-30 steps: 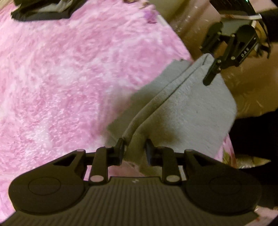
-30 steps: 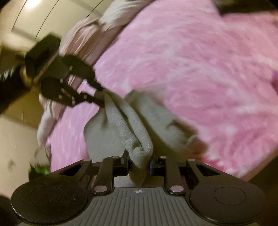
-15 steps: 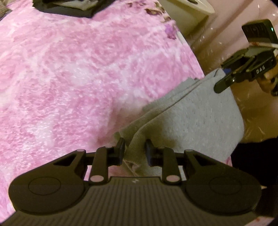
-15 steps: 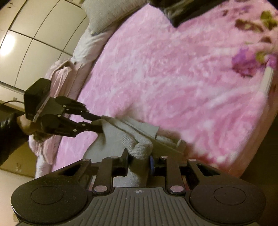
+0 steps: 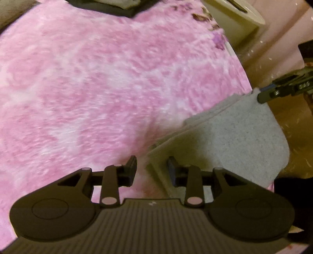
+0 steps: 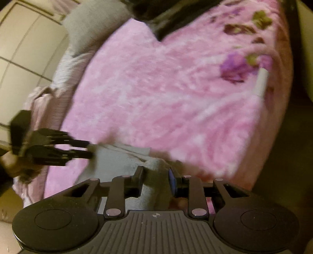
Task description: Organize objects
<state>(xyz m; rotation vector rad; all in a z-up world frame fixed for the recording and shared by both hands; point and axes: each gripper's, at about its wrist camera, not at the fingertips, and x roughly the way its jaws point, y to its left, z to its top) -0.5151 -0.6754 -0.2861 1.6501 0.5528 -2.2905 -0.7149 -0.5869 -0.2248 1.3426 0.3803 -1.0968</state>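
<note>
A folded grey cloth (image 5: 230, 140) hangs over the near edge of the pink fluffy blanket (image 5: 97, 88). My left gripper (image 5: 151, 170) holds one corner of the cloth between its fingers, which stand slightly apart. My right gripper (image 6: 156, 178) is shut on the opposite end of the grey cloth (image 6: 117, 162). The right gripper (image 5: 263, 97) also shows at the right edge of the left wrist view, pinching the far corner. The left gripper (image 6: 91, 149) shows at the left in the right wrist view, at the cloth's edge.
Dark clothing (image 5: 109, 5) lies at the far end of the blanket. A grey pillow (image 6: 92, 21) and pink striped bedding (image 6: 47, 101) lie at the head of the bed. A white basin (image 5: 232, 17) stands on the brown floor (image 5: 289, 117) beside the bed. A flower print (image 6: 234, 66) marks the blanket's corner.
Both grippers moved apart and lowered the cloth, pulling it flatter over the bed's edge. The left gripper's fingers have spread a little wider.
</note>
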